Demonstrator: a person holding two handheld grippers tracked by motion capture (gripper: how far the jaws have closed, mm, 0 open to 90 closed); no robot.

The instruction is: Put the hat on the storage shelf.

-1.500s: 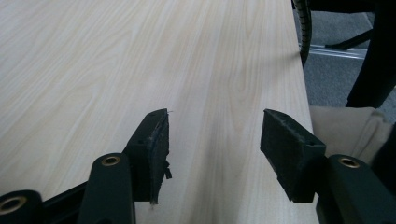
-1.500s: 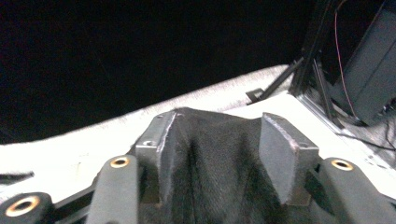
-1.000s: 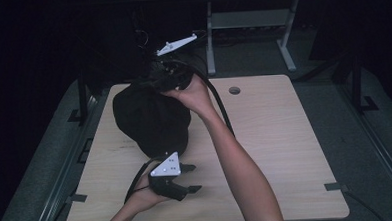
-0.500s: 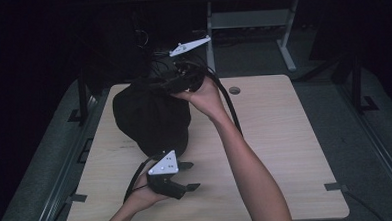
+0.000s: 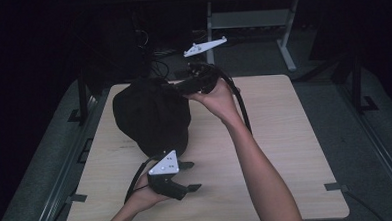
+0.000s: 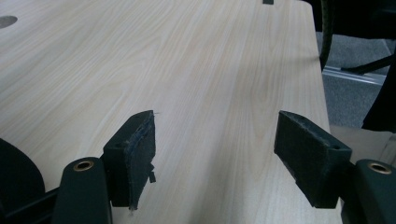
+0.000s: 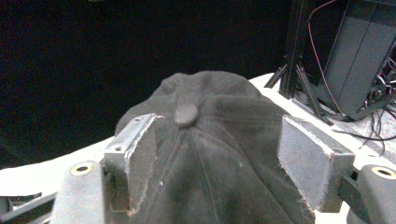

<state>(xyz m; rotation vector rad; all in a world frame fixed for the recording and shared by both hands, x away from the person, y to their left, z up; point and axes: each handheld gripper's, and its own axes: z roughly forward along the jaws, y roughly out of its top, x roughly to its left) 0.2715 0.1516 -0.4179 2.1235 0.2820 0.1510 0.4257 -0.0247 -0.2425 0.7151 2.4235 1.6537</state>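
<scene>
resting place: black fabric baseball cap [image 5: 151, 115] lies on the pale wooden tabletop [image 5: 285, 136], far left.
left hand-held gripper [image 5: 184, 177]: jaws just widened, nothing between, near edge.
right hand-held gripper [image 7: 217, 154]: jaws just widened, straddling the cap's crown.

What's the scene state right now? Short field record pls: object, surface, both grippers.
object: black cap, crown button visible in the right gripper view
surface: light wood table
cap position: on the table's left half
left gripper: near the front edge, beside the cap; jaws have just been opening, nothing between the pads
right gripper: at the cap's far side; jaws have just been opening, pads apart and flanking the crown, no pressing visible
</scene>
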